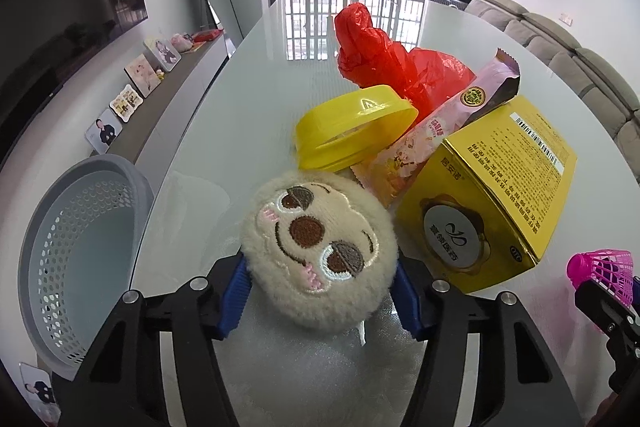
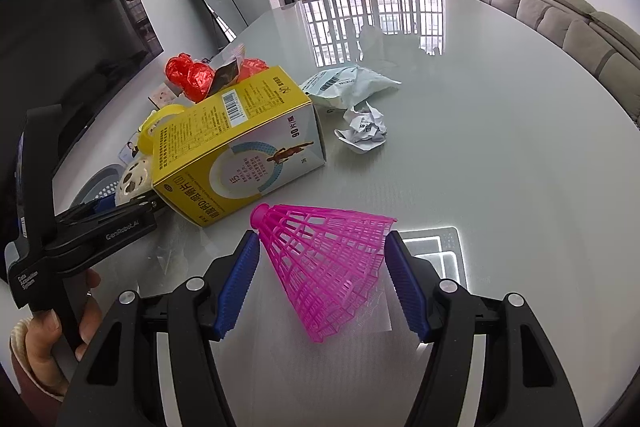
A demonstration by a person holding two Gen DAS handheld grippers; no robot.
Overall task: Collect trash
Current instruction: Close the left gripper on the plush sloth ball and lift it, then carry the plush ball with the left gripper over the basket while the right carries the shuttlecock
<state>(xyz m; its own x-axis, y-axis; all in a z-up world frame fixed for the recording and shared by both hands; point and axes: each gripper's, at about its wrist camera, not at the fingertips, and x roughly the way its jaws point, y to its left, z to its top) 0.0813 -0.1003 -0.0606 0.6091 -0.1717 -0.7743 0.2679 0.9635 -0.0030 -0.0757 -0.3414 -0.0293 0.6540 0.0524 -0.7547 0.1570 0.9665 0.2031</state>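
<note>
Left gripper [image 1: 320,291] clamped on the plush toy [image 1: 318,251], right gripper [image 2: 320,283] on the pink shuttlecock [image 2: 328,263] — squeeze lightly, then swing left of the yellow box [image 1: 492,187] to the grey basket [image 1: 80,259].

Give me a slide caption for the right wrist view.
Right gripper closed around pink shuttlecock beside yellow box.

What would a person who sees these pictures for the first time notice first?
Probably the beige plush face, between the blue pads of the left tool at the table's near edge. Next, the pink plastic shuttlecock, lying between the pads of the right tool. Behind them, a yellow box leans among red plastic and a yellow lid.
</note>
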